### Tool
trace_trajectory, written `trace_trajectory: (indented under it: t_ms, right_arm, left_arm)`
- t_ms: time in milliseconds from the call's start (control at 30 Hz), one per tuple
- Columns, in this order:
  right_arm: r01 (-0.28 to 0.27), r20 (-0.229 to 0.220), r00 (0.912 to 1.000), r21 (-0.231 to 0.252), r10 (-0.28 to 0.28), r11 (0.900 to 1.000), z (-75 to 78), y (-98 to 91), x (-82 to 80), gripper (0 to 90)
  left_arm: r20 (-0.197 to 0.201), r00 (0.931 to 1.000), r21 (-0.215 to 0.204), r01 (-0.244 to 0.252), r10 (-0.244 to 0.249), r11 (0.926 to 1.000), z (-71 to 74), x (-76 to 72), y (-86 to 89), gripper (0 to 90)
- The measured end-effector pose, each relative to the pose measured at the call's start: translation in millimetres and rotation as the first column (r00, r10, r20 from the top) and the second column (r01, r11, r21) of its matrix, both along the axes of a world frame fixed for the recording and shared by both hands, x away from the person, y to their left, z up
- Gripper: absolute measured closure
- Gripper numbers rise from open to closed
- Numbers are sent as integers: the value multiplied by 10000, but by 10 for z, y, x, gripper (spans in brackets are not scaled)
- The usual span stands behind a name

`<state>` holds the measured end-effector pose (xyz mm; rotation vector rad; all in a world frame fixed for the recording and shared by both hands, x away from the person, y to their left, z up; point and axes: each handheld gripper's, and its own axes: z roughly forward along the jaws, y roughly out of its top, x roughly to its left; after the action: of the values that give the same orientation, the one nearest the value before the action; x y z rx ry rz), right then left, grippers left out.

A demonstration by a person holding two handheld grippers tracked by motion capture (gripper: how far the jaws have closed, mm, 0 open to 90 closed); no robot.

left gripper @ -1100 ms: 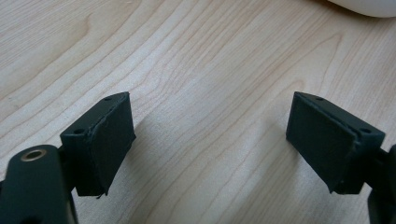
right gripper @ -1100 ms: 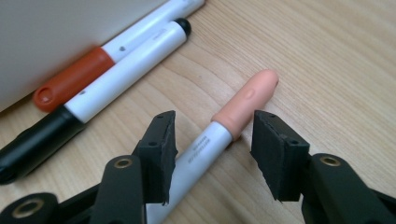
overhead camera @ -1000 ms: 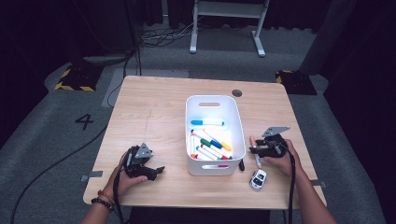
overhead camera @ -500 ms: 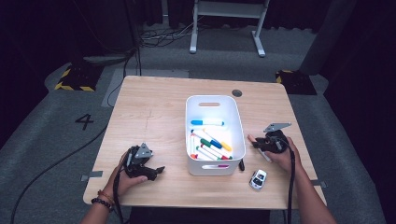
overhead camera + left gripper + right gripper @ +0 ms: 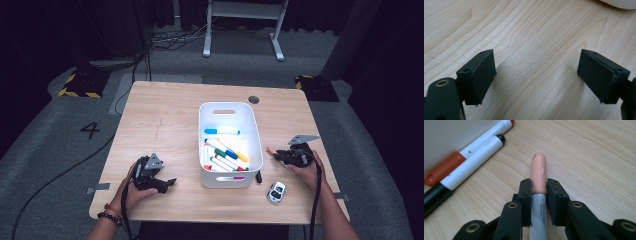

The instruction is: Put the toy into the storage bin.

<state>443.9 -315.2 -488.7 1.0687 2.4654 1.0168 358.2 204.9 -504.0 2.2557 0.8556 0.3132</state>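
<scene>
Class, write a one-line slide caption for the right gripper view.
Right hand-held gripper shut on a grey marker with a peach cap, above a wooden table, two markers beside it.

Overhead light floods the table (image 5: 165, 120) while the surrounding room stays dark and slightly soft. Beneath the left gripper (image 5: 536, 75), soft shadows spread; nearest the right gripper (image 5: 539, 202), things perhaps blur.
</scene>
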Motion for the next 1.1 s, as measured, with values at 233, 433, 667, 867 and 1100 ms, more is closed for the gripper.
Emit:
trace_trajectory:
  t_ms: [233, 433, 667, 867, 1100]
  right_arm:
    - [201, 670, 9974, 1143, -279, 9932, 190, -137, -146, 746]
    - [-408, 1410, 9898, 1573, 185, 9867, 499, -111, -260, 746]
    - [-1256, 1844, 9783, 1636, 947, 9785, 854, 14, -301, 746]
    - [-1838, 2187, 9647, 1613, 1465, 9696, 1128, 140, -305, 746]
    - [-2177, 2398, 9538, 1368, 1810, 9664, 1311, 318, -308, 745]
  left_arm:
    - [0, 10000, 5, 1, -1, 10000, 0, 0, 0, 154]
    - [2, 10000, -2, 3, -3, 10000, 0, 1, 0, 154]
    - [0, 10000, -16, -4, 4, 10000, -1, 0, -1, 154]
    - [-1, 10000, -7, 2, -2, 10000, 0, 1, 0, 154]
    - [2, 10000, -4, 2, -2, 10000, 0, 0, 0, 154]
